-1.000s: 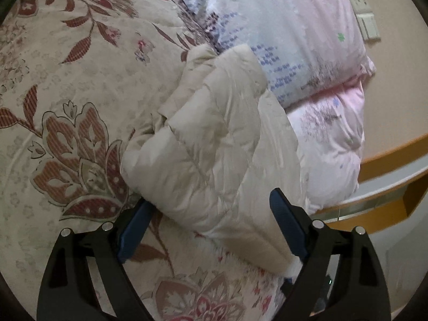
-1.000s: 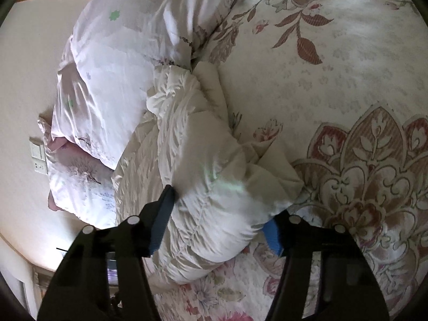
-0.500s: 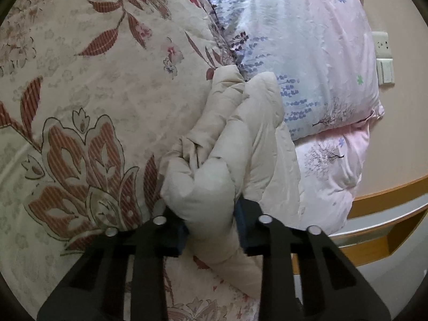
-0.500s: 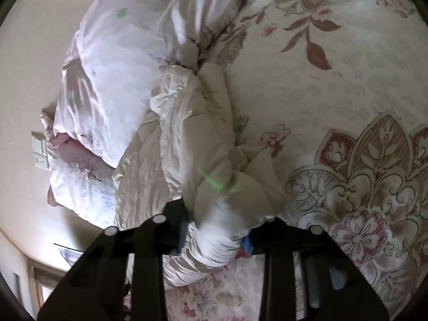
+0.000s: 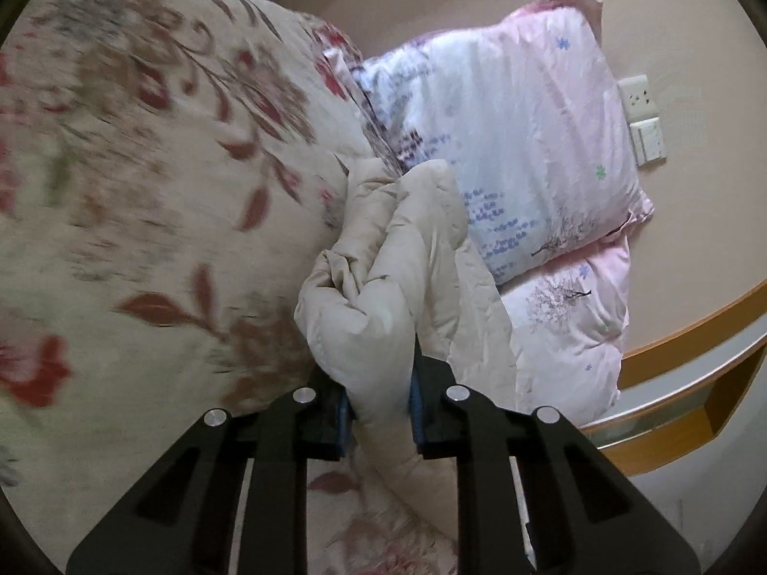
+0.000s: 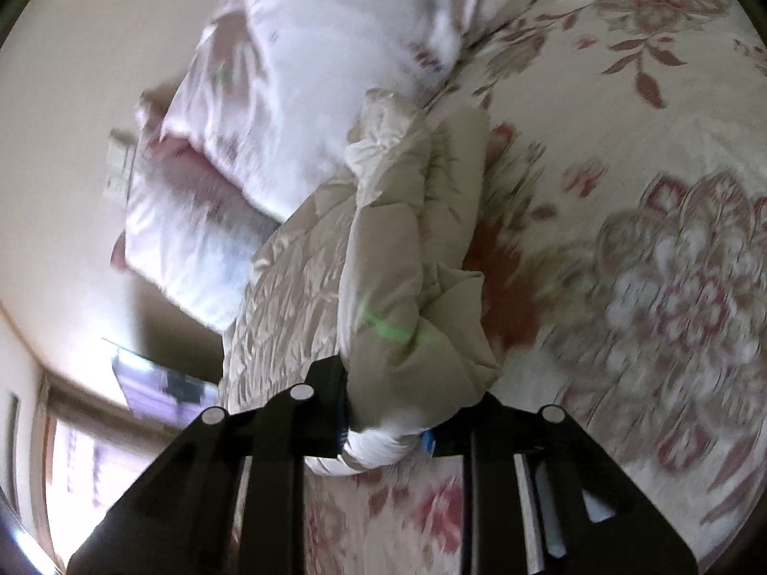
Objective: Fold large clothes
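The cream padded jacket lies bunched on the floral bedspread, just beside the pink pillows. My left gripper and right gripper each pinch a thick fold, jaws closing narrow on the padding. I judge both ends should lift evenly, keeping the cloth taut. No containers show here.

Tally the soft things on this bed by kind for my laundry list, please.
Beige puffy jacket: 1
Pink floral pillows: 2
Floral bedspread: 1
Total: 4
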